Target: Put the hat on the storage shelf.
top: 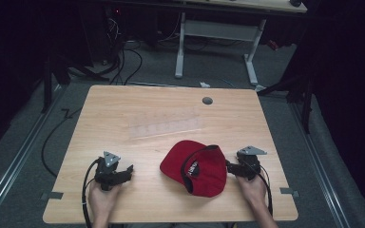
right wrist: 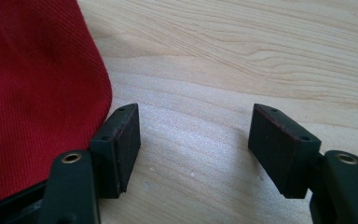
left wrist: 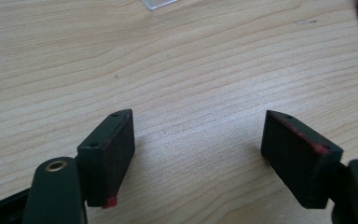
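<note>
Red cap on a wooden counter between two hand-held grippers.

The counter [top: 123,109] carries a red cap [top: 197,166] near its front edge, right of centre. The right gripper [top: 233,167], jaws spread and empty, sits just beside the cap; the left gripper [top: 123,173], also spread, lies farther off.

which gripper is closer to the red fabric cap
Right. The right gripper sits at the red fabric cap, beside its brim edge, jaws open on bare wood. The left gripper sits farther off, open.
</note>
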`<action>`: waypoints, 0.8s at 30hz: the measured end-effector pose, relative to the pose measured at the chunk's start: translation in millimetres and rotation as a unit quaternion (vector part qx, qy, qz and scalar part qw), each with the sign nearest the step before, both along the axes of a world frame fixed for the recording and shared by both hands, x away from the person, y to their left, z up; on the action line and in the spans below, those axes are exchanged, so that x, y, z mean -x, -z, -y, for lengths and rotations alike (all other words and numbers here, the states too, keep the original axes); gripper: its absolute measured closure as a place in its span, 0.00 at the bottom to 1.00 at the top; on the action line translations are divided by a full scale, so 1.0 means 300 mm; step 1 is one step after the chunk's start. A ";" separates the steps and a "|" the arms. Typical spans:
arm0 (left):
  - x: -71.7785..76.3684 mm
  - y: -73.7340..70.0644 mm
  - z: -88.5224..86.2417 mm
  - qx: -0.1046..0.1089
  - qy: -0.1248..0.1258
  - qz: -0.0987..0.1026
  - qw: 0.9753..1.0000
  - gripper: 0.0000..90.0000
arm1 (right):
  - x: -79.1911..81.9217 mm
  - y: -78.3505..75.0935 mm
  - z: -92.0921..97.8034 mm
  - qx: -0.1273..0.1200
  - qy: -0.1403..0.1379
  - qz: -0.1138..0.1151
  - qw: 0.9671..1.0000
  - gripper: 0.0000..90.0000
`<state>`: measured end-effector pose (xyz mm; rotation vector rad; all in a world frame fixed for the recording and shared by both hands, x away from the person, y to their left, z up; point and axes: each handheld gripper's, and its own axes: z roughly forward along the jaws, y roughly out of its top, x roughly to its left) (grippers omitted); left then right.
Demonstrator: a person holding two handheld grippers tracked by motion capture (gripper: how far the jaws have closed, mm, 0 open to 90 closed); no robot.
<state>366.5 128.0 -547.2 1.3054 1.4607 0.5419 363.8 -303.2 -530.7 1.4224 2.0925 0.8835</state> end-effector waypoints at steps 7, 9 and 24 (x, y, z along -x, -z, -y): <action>0.000 0.000 0.001 0.001 0.002 0.000 1.000 0.29 | 0.004 -0.002 -0.002 -0.003 0.015 -0.001 1.000 0.42; 0.001 0.000 0.001 0.001 0.002 0.000 1.000 0.29 | 0.006 -0.005 0.003 -0.008 0.019 -0.004 1.000 0.44; 0.000 0.000 0.001 -0.001 0.002 0.000 1.000 0.29 | 0.110 -0.124 0.043 -0.101 -0.030 0.047 0.993 0.41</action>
